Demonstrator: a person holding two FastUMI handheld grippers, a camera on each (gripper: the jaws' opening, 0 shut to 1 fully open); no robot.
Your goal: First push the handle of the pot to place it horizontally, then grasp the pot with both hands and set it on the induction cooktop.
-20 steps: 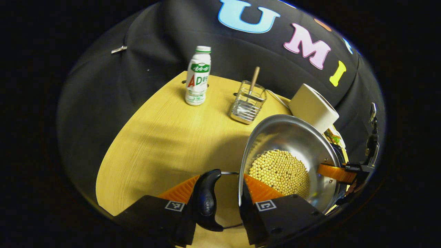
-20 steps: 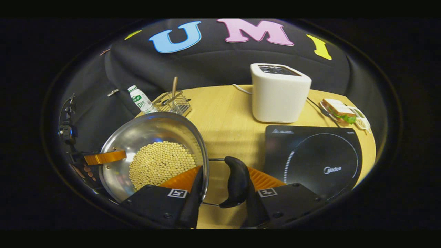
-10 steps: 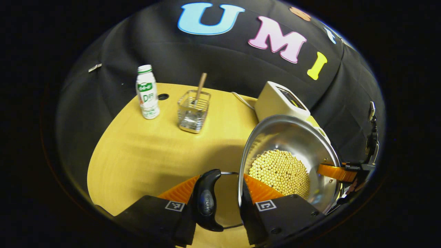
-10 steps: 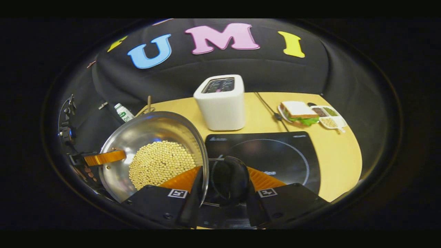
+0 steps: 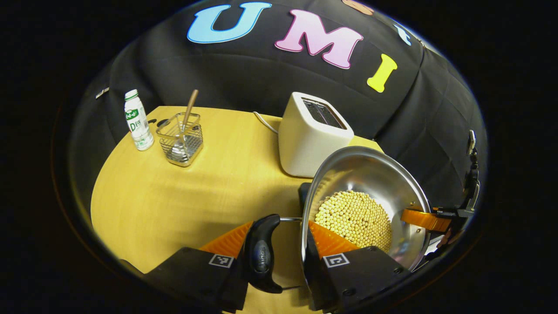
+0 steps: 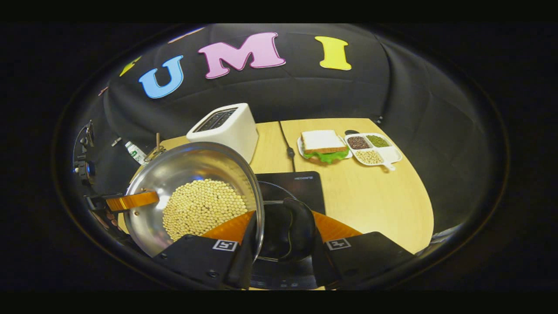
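The pot (image 6: 192, 192) of beans is sliding right, now hanging over the induction cooktop's (image 6: 305, 183) left edge; left gripper (image 5: 283, 253) and right gripper (image 6: 283, 235) are both pinching its handles.

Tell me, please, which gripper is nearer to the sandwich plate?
Right. The right gripper holds the pot on the side facing the sandwich plate; the left gripper grips the opposite side, towards the bottle.
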